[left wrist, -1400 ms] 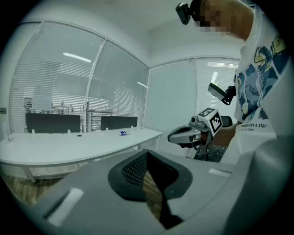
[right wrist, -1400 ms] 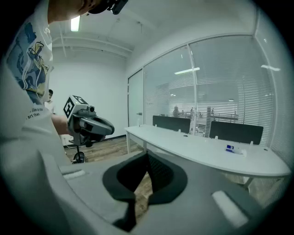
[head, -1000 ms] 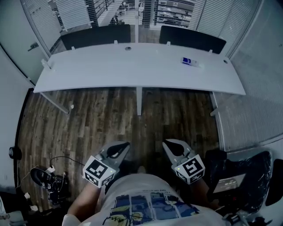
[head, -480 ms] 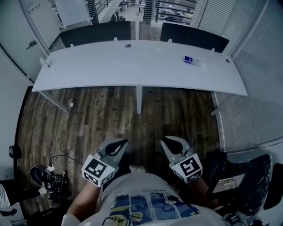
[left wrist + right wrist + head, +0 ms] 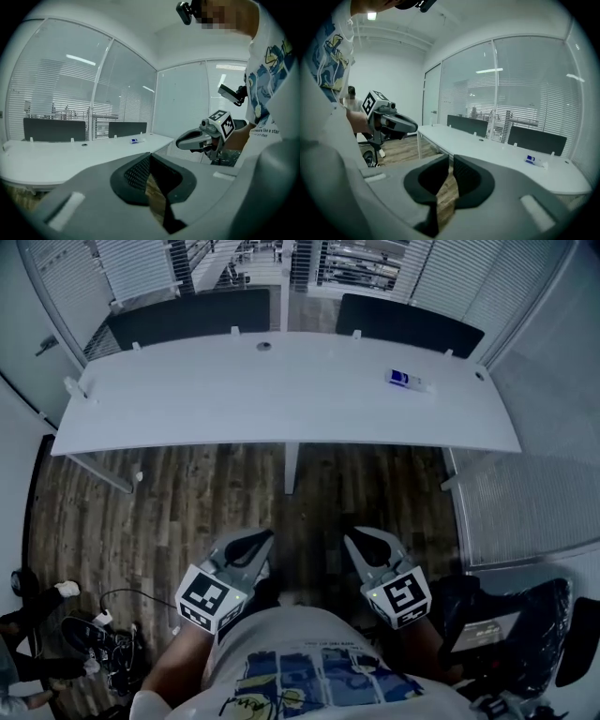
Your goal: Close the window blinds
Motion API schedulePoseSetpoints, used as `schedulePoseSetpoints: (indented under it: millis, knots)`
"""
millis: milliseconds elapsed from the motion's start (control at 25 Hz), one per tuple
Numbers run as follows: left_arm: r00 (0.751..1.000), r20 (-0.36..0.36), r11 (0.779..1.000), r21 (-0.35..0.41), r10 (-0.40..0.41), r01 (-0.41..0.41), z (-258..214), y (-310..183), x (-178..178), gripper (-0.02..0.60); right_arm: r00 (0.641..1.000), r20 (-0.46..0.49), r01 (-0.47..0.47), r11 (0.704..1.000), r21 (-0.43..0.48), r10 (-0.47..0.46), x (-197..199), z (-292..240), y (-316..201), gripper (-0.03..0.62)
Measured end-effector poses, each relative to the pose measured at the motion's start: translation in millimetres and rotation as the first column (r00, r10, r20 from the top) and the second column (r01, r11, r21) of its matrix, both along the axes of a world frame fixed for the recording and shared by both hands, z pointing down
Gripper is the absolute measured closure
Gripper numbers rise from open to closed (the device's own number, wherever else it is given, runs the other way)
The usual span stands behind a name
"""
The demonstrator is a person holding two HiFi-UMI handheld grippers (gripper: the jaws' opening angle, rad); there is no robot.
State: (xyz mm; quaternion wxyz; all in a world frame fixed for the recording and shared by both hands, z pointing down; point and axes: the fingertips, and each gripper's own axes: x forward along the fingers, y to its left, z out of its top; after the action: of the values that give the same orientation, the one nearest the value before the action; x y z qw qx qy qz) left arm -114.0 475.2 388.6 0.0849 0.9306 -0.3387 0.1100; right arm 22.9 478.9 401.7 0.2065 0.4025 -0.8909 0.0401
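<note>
Currently, both the left tool (image 5: 263, 539) and right tool (image 5: 352, 542) are closed and empty, held well short of the bench (image 5: 234, 399); the window blinds (image 5: 141, 266) hang beyond the bench's far edge.

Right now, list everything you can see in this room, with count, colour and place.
desk: one, white, across the room ahead
divider panels: two, dark, along the desk's far edge
small item: one, blue and white, on the desk's right part
window blinds: several, white, on the glass walls behind the desk
floor: brown wood, under the desk
cables: a tangle, dark, floor at lower left
bulky thing: one, black, lower right
left tool: one, grey, shut, empty
right tool: one, grey, shut, empty
</note>
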Motion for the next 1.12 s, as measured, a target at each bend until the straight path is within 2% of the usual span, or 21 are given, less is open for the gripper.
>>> schedulePoseSetpoints:
  millis: [640, 880, 1120]
  knots:
    - [0.999, 0.019, 0.999, 0.024, 0.045, -0.046, -1.3, -153.2, -68.8, 0.575, 0.997, 0.034, -0.065, 0.997, -0.037, 0.067, -72.8, -4.2, -143.7, 0.591]
    - [0.999, 0.019, 0.999, 0.016, 0.033, -0.033, 2.4, -199.1, -59.0, 0.575, 0.998, 0.030, -0.053, 0.998, -0.046, 0.055, -60.2, -2.3, -193.4, 0.591]
    - [1.000, 0.028, 1.000, 0.023, -0.004, 0.004, -6.0, -254.0, -29.8, 0.575, 0.999, 0.034, -0.006, 0.999, -0.050, 0.008, -33.2, -5.5, -254.1, 0.591]
